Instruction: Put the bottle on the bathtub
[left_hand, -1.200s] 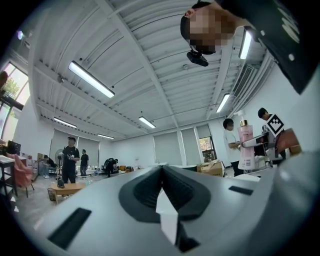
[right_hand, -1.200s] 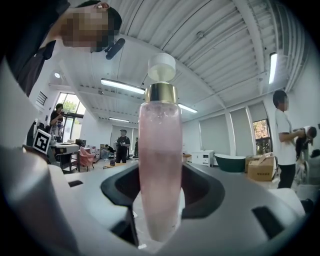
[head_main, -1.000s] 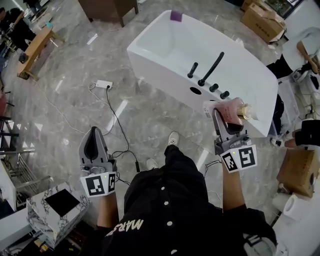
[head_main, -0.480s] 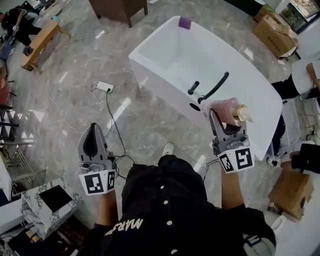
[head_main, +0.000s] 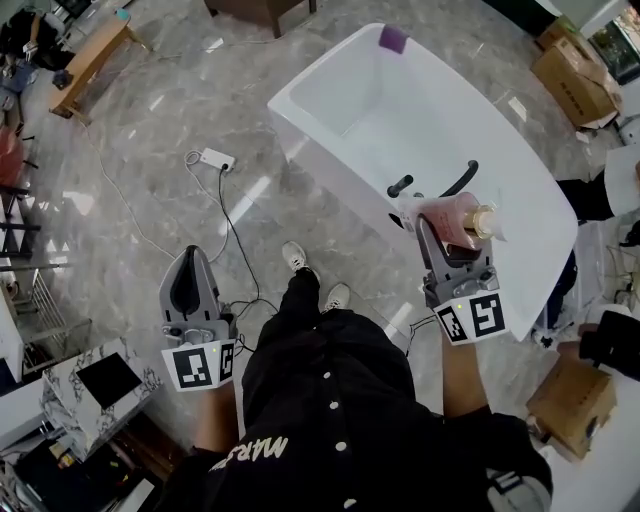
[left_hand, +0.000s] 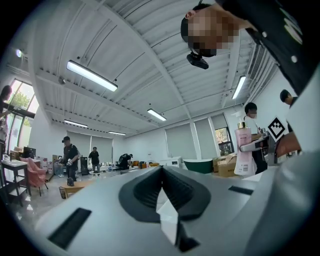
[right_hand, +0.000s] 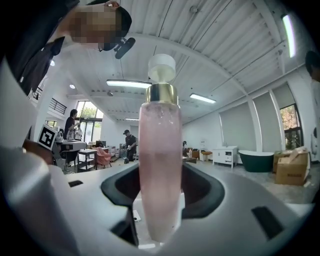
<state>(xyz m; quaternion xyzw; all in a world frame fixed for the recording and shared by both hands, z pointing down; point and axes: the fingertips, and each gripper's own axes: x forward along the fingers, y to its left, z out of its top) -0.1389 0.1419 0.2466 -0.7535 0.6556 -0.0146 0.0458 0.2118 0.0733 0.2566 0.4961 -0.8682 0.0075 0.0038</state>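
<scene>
The right gripper (head_main: 445, 228) is pinching the pink bottle (head_main: 462, 215) at two o'clock by the bathtub (head_main: 322, 150), while the left gripper's (head_main: 190, 260) jaws are pressing together at eight o'clock.

Marble floor (head_main: 150, 190) w/ bathtub (head_main: 322, 165), power strip (head_main: 216, 158) & cable (head_main: 236, 245), cardboard boxes (head_main: 575, 85), wooden bench (head_main: 88, 62).

From my seat this looks like a big open work hall, not a home bathroom: a white bathtub (head_main: 430, 110) stands free on a polished marble floor (head_main: 190, 100) near cardboard boxes (head_main: 575, 85) and a power strip (head_main: 215, 158), under strip lights (left_hand: 91, 75) on a ribbed metal ceiling (left_hand: 150, 40), with other people (left_hand: 70, 152) busy far off
</scene>
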